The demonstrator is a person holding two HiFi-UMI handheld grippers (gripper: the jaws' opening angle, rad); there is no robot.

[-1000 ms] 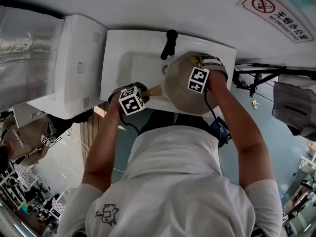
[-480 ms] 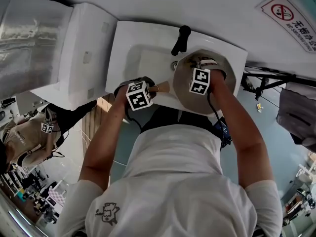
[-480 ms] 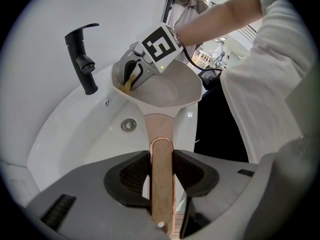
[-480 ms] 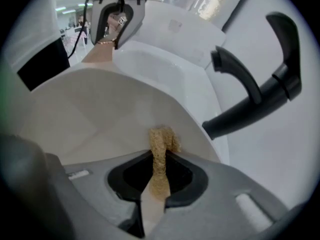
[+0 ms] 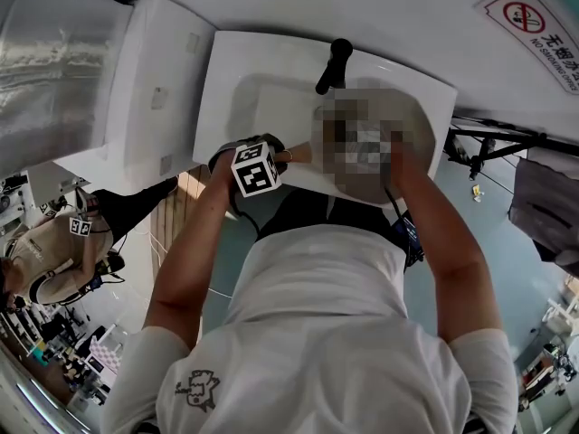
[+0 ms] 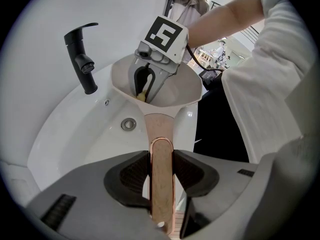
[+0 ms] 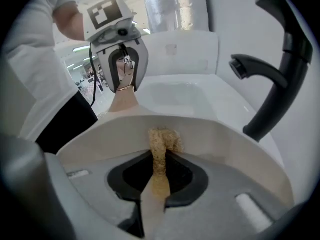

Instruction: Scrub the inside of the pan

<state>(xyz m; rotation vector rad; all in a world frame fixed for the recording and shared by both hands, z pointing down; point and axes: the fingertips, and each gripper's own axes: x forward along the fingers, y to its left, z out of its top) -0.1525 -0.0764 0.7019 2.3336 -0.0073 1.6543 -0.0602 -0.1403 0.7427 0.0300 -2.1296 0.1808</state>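
Over a white sink [image 6: 75, 134], the left gripper [image 6: 161, 169] clamped its jaws on the pan [image 6: 187, 91] by its handle [image 6: 161, 184]. The right gripper [image 7: 159, 176] pinched a tan scrubbing pad [image 7: 162, 140] against the pan's inside wall.

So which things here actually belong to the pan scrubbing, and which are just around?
In the job:
pan
pan handle, clamped in the left gripper
scrubbing pad, held by the right gripper inside the pan
sink beneath

Just around:
black tap
drain
no-smoking sign
foil duct
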